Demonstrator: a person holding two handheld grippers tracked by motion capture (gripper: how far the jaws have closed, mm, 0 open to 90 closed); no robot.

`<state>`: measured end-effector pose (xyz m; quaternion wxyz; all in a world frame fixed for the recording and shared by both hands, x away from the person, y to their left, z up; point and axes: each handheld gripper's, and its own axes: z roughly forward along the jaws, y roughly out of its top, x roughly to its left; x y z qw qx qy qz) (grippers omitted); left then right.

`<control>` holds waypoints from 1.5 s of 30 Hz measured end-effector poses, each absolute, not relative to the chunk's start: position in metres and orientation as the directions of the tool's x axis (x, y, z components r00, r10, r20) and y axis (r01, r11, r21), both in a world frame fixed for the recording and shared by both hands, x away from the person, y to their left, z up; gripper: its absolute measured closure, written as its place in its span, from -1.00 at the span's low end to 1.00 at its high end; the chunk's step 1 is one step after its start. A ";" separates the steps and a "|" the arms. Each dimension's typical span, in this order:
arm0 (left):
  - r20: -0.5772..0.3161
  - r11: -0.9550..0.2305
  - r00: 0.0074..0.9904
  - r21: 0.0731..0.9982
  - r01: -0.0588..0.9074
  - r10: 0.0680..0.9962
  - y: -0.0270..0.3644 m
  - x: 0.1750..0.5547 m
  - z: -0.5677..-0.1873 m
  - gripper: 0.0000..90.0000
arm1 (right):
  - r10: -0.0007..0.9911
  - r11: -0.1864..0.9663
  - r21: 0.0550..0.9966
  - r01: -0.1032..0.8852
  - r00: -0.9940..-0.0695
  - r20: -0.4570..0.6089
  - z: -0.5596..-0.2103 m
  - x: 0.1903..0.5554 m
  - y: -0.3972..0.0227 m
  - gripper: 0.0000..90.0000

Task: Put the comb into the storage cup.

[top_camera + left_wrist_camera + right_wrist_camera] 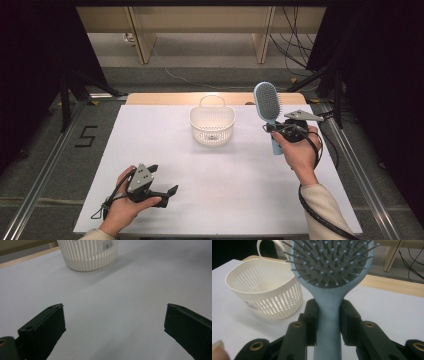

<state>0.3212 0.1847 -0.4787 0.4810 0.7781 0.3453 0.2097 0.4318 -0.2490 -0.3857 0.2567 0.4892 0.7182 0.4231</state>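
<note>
Your right gripper (278, 128) squeezes the blue hairbrush (268, 107) by its handle, up in the air just right of the white basket (212, 125), so the pick-up looks done and the drop-in is left, while your left gripper (162, 180) waits wide open.
</note>
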 end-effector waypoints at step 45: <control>-0.006 -0.300 0.677 0.893 0.335 0.736 0.184 0.321 -0.479 -0.94 | 0.912 0.160 0.874 0.459 -0.407 0.046 -0.378 0.437 -0.235 0.57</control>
